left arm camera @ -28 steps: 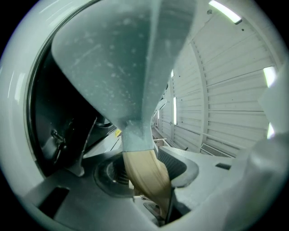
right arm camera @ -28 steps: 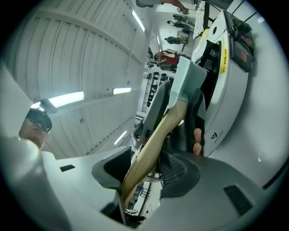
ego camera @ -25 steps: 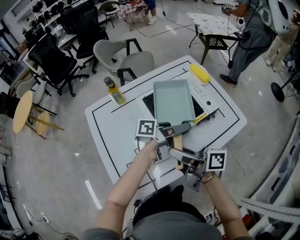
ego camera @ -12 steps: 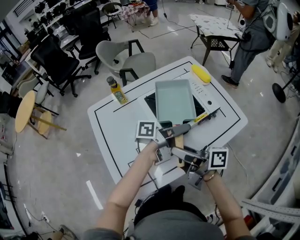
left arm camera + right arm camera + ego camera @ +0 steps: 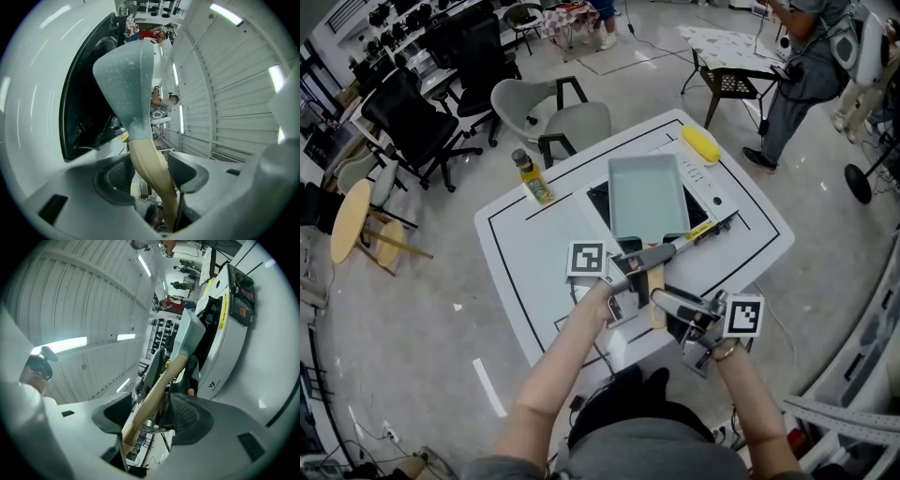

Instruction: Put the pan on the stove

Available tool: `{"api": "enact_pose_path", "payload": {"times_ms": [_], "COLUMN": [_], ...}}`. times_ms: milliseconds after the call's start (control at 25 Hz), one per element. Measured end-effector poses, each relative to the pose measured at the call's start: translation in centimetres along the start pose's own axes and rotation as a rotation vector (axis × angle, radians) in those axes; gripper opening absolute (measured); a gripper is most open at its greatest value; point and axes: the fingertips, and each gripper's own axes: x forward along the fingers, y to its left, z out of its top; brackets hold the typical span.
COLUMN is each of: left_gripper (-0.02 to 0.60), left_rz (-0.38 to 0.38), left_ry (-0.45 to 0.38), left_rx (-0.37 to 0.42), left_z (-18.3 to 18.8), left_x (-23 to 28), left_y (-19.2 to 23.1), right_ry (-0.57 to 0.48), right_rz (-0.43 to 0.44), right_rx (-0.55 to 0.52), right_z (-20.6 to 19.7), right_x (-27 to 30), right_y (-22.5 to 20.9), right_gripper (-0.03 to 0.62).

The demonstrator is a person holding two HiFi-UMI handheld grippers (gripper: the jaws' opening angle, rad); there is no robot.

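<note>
1. The left gripper (image 5: 151, 172) has just been opening its jaws. They now stand spread, with the pan's wooden handle (image 5: 146, 161) running between the pads and no pad pressing on it.
2. The right gripper (image 5: 151, 414) has been opening too. It is likewise spread about the handle's free end, lower in the head view, and not pinching it.
3. The handle looks stiff, smooth and rounded, so it could twist in a light grip. A hold close to where the wood meets the pan body would likely control it best.
4. The pan (image 5: 648, 199) is a pale, square, rigid tray at the centre of the head view. Its body probably outweighs the handle, so if it were lifted from the far end it would tend to dip forward. That is a reason for two grips.
5. It lies flat on the black stove (image 5: 600, 202), with the handle pointing toward the bottom of the frame.
6. The stove sits on the white table (image 5: 530, 258), and the placing looks complete.
</note>
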Motion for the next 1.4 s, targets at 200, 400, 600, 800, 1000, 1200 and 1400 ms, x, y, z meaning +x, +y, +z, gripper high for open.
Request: {"api": "enact_pose_path", "payload": {"times_ms": [200, 400, 600, 800, 1000, 1200, 1400], "left_gripper": [0.206, 0.206, 0.206, 0.206, 0.206, 0.206, 0.206], "left_rz": [0.003, 0.017, 0.025, 0.013, 0.021, 0.037, 0.037], "left_ry": [-0.007, -0.014, -0.028, -0.037, -0.059, -0.079, -0.093], "left_rx": [0.003, 0.019, 0.02, 0.034, 0.043, 0.046, 0.052], "left_z": [-0.1, 0.0, 0.0, -0.4, -0.7, -1.0, -1.0], "left_x": [0.1, -0.2, -0.4, -1.3, -2.8, -3.7, -4.3], "left_y": [-0.1, 0.1, 0.2, -0.8, -0.7, -0.4, -0.9], "right_ry": [-0.023, -0.083, -0.108, -0.137, -0.155, -0.17, -0.177], "right_rz": [-0.181, -0.39, -0.512, -0.598, -0.648, -0.697, -0.713], "right_rx": [-0.167, -0.425, -0.608, -0.744, -0.835, -0.893, -0.889], "right_z": [1.6, 5.0, 6.4, 7.1, 7.6, 7.8, 7.8], "right_x": [-2.7, -5.9, -7.2, -7.8, -8.0, -8.5, -8.8], "right_y": [-0.7, 0.0, 1.2, 2.8, 3.8, 4.4, 4.5], "right_gripper": [0.244, 0.212, 0.176, 0.148, 0.091, 0.007, 0.003]}}
